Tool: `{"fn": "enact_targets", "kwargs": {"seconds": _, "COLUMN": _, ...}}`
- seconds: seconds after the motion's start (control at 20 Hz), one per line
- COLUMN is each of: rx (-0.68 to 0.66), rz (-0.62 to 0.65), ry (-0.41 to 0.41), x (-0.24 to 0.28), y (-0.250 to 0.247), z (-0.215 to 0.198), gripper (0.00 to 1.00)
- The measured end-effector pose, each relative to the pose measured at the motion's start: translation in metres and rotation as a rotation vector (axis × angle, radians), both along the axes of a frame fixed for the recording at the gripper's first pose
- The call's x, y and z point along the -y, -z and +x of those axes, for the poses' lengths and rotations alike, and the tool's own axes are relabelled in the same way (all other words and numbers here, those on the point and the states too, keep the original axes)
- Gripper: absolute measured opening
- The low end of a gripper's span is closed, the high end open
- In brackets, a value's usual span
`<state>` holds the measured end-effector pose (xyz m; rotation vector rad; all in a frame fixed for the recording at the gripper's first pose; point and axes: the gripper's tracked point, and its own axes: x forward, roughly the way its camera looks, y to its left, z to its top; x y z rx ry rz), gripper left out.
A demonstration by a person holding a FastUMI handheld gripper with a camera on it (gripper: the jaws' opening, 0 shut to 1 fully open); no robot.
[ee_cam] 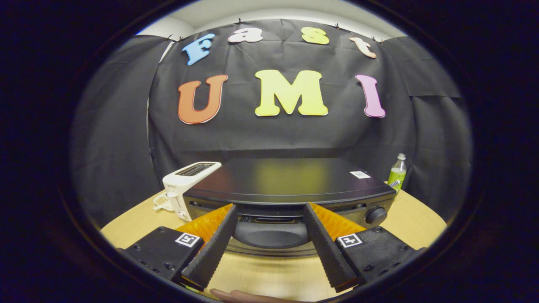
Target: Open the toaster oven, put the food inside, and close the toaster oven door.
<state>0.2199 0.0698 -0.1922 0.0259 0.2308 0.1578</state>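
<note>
Booth setup: light wooden tabletop (269, 275), black cloth wall behind. Near to far:

Part of a hand (242, 296) shows just below the fingers, low over the tabletop. Gripper (269, 208) has its fingers spread wide, pinching nothing. Fingertips sit against or just short of the toaster oven (290, 181) front, can't tell if touching.

Between the fingers: the oven's door handle (271, 233), a dark rounded bar running across the top of the closed door. Door isn't open yet, so my read is step one of the task, approach to the handle. Control knob (376, 215) sits on the front panel just outside the right finger.

Handling guess: the oven body is heavy and rigid and won't shift under a normal pull. Door is likely hinged at the bottom with a spring or detent, so expect initial resistance, then it drops. Handle looks smooth and possibly slick. Take hold at the bar's middle, fingers above and below or hooked behind it, and pull out and down along the arc. An off-centre pull could twist it.

Beyond: white pop-up toaster (185, 185) left of the oven, with a small dish (161, 201) beside it. Green bottle (396, 172) stands at the oven's right rear. I can't make out any food for loading.
</note>
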Motion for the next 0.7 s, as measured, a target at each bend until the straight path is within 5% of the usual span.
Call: {"fn": "enact_targets", "kwargs": {"seconds": 0.7, "rx": -0.212, "rz": -0.042, "ry": 0.003, "x": 0.013, "y": 0.033, "z": -0.065, "gripper": 1.0}}
